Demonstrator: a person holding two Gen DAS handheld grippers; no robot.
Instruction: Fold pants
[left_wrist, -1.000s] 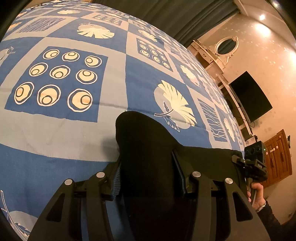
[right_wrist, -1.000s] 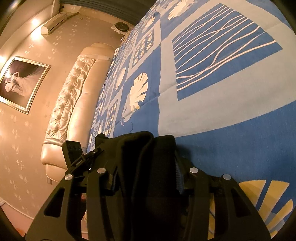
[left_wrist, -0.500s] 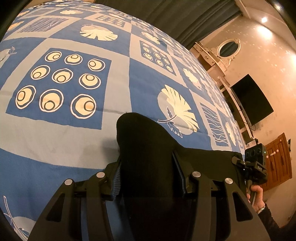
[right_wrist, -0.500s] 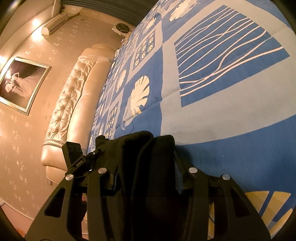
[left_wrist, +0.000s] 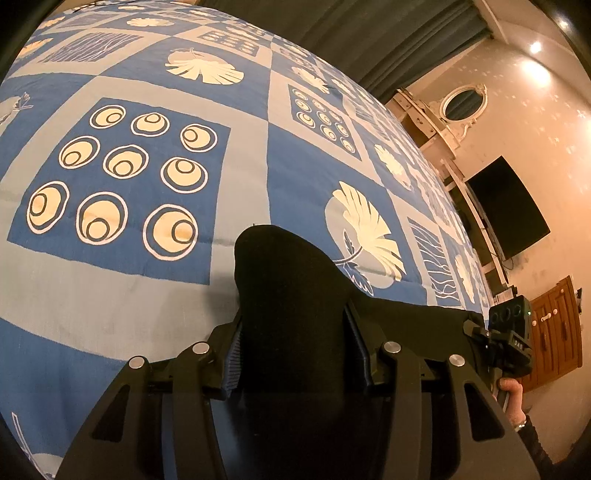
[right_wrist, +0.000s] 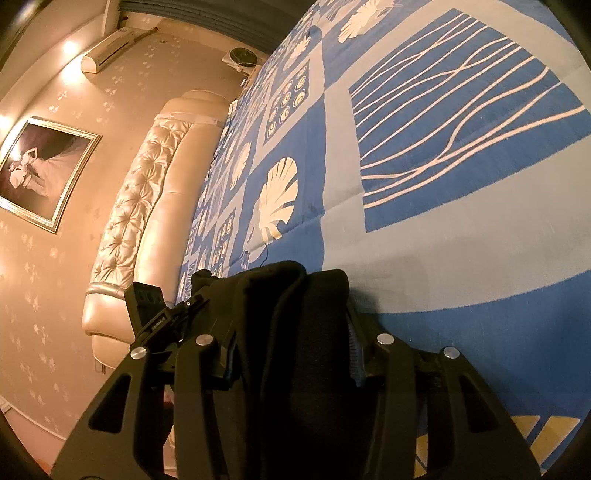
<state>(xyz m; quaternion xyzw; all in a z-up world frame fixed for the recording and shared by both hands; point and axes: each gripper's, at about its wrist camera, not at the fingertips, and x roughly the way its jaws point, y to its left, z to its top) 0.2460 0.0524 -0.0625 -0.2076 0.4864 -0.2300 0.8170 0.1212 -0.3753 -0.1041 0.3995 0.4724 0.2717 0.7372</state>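
One wide bed cover of blue and pale grey squares (left_wrist: 236, 173), printed with cream leaves, ringed ovals and wavy lines, fills most of both wrist views. Beyond it in the right wrist view stands a cream tufted leather headboard (right_wrist: 147, 206), with a framed picture (right_wrist: 40, 170) on the patterned wall beside it. In the left wrist view a dark flat screen (left_wrist: 506, 210) hangs on the far wall.

Black fabric pants (left_wrist: 291, 306) lie bunched along the near edge of the cover, stretched between the two tools. The left gripper (left_wrist: 291, 354) is clamped on a thick rounded fold of the pants, its ribbed pads pressed against the cloth on both sides. The right gripper (right_wrist: 291, 354) grips another doubled fold of the same pants (right_wrist: 295, 332) in the same way. A person's hand (left_wrist: 511, 402) holds the right tool's handle.
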